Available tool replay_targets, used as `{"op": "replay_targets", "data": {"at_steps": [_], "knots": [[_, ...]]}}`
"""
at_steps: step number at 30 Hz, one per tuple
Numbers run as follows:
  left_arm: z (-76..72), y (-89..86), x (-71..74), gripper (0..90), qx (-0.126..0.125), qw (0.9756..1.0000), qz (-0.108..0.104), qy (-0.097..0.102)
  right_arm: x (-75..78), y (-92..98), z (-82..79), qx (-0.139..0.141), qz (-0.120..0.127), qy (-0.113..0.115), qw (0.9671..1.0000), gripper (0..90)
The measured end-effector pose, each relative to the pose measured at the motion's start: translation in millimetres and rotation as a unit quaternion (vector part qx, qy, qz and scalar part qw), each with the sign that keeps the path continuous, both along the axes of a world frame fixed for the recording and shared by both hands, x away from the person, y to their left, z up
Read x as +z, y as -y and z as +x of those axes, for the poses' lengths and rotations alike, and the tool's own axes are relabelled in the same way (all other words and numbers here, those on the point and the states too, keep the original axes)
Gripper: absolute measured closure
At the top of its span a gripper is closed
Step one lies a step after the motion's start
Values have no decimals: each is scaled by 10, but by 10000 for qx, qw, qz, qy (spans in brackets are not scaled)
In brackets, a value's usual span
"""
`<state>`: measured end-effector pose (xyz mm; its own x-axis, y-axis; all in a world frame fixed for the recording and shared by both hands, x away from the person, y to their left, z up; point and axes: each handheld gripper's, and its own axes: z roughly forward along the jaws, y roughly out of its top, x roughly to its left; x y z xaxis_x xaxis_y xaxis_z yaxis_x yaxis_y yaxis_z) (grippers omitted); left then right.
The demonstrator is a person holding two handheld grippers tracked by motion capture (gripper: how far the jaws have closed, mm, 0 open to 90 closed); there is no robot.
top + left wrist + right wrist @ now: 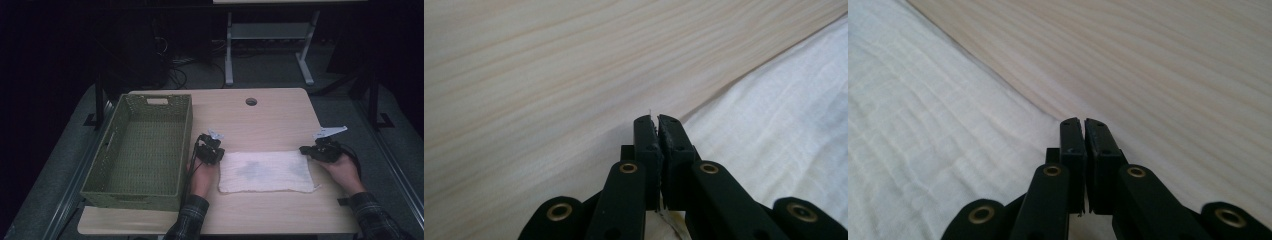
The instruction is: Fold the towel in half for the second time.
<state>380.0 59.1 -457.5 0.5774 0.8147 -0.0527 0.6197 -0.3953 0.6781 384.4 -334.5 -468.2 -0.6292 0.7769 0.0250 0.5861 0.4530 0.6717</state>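
Note:
A white cloth (265, 171) lies flat on the light wooden table (260, 120), with a faint grey patch in its middle. My left gripper (221, 153) rests at the cloth's far left corner. Its jaws are pressed together in the left gripper view (658, 120), with white threads of the cloth (784, 140) showing between them. My right gripper (303, 149) sits at the far right corner. There too the jaws meet (1083, 122), and the cloth's (923, 140) edge runs in under them.
A green woven basket (184, 150) stands empty on the table's left side, close to my left hand. A round cable hole (251, 101) sits near the far edge. Bare wood lies beyond the cloth. Past the table is a dark floor with desk legs (229, 55).

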Motion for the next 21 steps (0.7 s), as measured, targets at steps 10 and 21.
{"op": "replay_targets", "data": {"at_steps": [10,21], "knots": [[136,40,169,875,-76,9996,-143,240,57,108,155,-224,188,110,9995,869],[-31,-23,338,876,-243,9970,-428,590,264,179,-47,-156,367,393,9984,868]]}}
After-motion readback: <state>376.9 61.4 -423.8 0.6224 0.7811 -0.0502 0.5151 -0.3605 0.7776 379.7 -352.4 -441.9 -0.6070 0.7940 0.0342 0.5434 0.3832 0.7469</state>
